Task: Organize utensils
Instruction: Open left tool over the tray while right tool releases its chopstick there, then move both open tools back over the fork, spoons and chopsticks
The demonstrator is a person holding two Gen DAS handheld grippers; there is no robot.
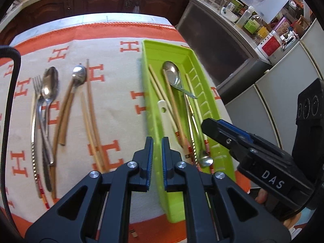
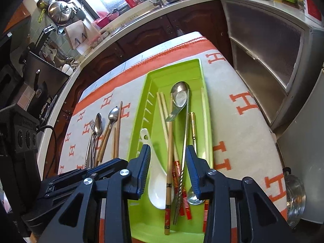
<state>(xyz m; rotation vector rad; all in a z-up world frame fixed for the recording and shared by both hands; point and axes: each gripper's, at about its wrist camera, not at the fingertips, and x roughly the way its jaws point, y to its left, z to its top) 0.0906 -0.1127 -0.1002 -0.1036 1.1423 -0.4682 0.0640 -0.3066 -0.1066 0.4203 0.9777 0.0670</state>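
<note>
Left wrist view: lime plastic tray (image 1: 162, 49), long and ribbed along one wall, on an orange-and-cream woven cloth (image 1: 119, 105) over the tabletop. Loose on the cloth: steel fork (image 1: 36, 93), two steel spoons (image 1: 49, 85), bamboo chopsticks (image 1: 91, 121). Left gripper (image 1: 157, 151): fingers nearly together, empty, above the tray's near wall. Right gripper (image 1: 226, 135) over the tray's right rim.

Right wrist view: tray holds a white ceramic spoon (image 2: 158, 190), steel ladle spoon (image 2: 180, 95), red-banded chopsticks (image 2: 178, 174). Right gripper (image 2: 169, 174): fingers partly apart, gripping nothing, straddling the utensils. Bare cloth lies right of the tray.
</note>
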